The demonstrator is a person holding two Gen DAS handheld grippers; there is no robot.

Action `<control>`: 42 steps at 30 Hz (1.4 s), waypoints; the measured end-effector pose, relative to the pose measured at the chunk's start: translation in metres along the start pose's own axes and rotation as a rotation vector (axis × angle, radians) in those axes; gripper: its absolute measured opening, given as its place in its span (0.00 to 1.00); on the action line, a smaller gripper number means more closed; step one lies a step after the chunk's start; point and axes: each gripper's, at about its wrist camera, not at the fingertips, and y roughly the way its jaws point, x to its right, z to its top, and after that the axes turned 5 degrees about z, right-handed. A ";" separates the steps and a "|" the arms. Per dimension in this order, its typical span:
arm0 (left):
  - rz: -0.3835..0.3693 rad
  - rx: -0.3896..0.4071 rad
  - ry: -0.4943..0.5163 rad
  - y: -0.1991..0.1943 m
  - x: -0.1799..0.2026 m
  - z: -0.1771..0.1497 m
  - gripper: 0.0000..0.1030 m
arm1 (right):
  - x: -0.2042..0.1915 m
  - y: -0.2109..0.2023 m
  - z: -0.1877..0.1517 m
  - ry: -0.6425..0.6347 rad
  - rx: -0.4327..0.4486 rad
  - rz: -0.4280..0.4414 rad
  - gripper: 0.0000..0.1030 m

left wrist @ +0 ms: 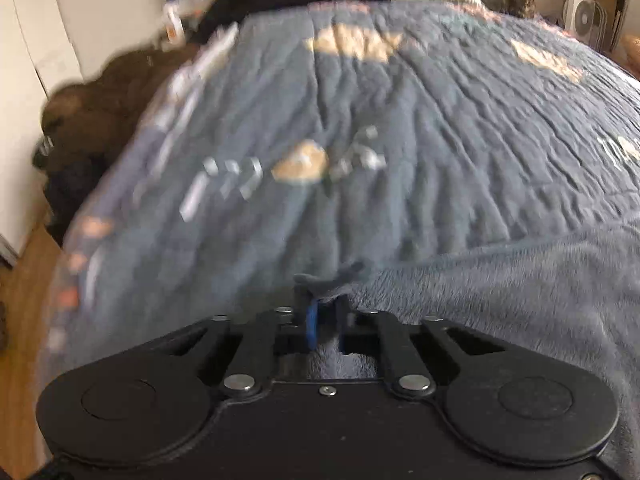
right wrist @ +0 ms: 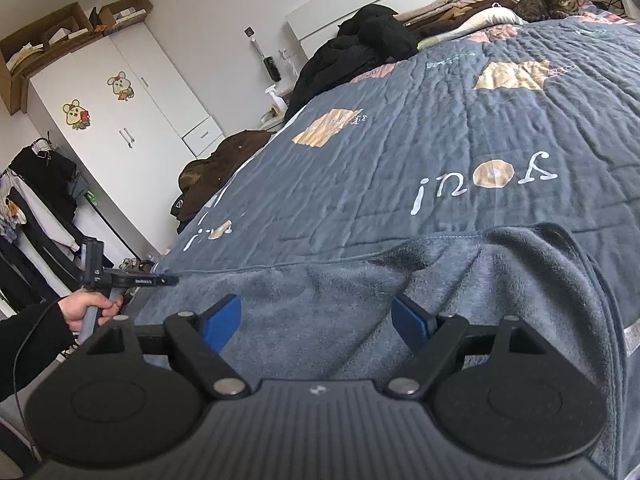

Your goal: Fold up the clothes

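1. Left hand (right wrist: pixel 90 308), black sleeve, off the bed's left edge, holding the left gripper (right wrist: pixel 170 280) by its handle.
2. Left gripper's jaws pinched together on the left corner of the grey fleece garment (right wrist: pixel 320 300); a fold of fabric sits between the blue pads in the left wrist view, which is blurred.
3. Garment lies along the near edge of the bed, on the blue quilt (right wrist: pixel 400 160); its right side is rumpled into a raised fold.
4. Right gripper (right wrist: pixel 316 320) above the garment's middle, blue pads well apart, nothing between them.
5. Far end of bed: black clothing pile (right wrist: pixel 360 48) at left, tabby cat (right wrist: pixel 552 2) at right corner.
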 end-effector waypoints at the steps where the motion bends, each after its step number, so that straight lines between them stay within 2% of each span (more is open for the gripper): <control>1: 0.005 0.011 -0.017 -0.001 -0.003 0.003 0.06 | 0.000 0.001 0.000 0.001 -0.001 -0.003 0.79; 4: 0.024 0.036 -0.052 -0.004 -0.010 0.013 0.06 | 0.000 0.002 -0.001 0.001 -0.002 -0.009 0.79; 7: 0.090 -0.007 0.051 0.007 0.008 0.011 0.16 | 0.000 0.004 -0.001 -0.002 -0.004 -0.015 0.79; 9: 0.142 -0.010 0.069 0.002 0.015 0.005 0.51 | 0.000 0.004 -0.002 -0.004 -0.008 -0.019 0.79; 10: 0.139 0.008 0.041 -0.005 0.012 0.001 0.53 | 0.001 0.003 -0.003 -0.002 -0.010 -0.023 0.79; 13: 0.125 0.071 -0.114 -0.041 -0.004 -0.020 0.53 | 0.001 0.001 -0.004 -0.001 -0.013 -0.030 0.79; 16: 0.042 0.115 -0.279 -0.091 -0.016 -0.053 0.56 | -0.002 -0.003 -0.004 0.002 -0.003 -0.023 0.79; 18: -0.009 0.123 -0.332 -0.120 -0.015 -0.080 0.57 | -0.006 -0.003 -0.005 0.016 0.005 -0.020 0.79; 23: -0.022 0.145 -0.450 -0.169 -0.015 -0.150 0.61 | -0.035 0.003 -0.012 0.006 0.001 -0.006 0.79; 25: -0.010 0.132 -0.464 -0.172 -0.017 -0.167 0.62 | -0.051 0.004 -0.016 -0.018 -0.001 0.004 0.79; 28: 0.049 0.104 -0.471 -0.167 -0.022 -0.185 0.62 | -0.073 0.004 -0.025 -0.053 -0.002 0.016 0.79; 30: 0.075 0.095 -0.553 -0.166 -0.031 -0.200 0.62 | -0.082 -0.002 -0.030 -0.061 0.001 0.020 0.79; 33: 0.022 0.087 -0.746 -0.172 -0.047 -0.225 0.62 | -0.086 -0.016 -0.037 -0.061 0.008 0.005 0.79; 35: -0.052 0.104 -0.861 -0.176 -0.050 -0.237 0.65 | -0.089 -0.024 -0.042 -0.058 0.012 -0.008 0.79; 38: -0.130 0.085 -1.007 -0.176 -0.048 -0.244 0.67 | -0.092 -0.034 -0.047 -0.043 0.023 -0.026 0.79; 40: -0.169 0.076 -1.070 -0.177 -0.043 -0.249 0.73 | -0.095 -0.039 -0.050 -0.029 0.037 -0.030 0.79; 42: -0.187 0.094 -1.077 -0.180 -0.036 -0.249 0.86 | -0.099 -0.043 -0.054 -0.016 0.050 -0.027 0.79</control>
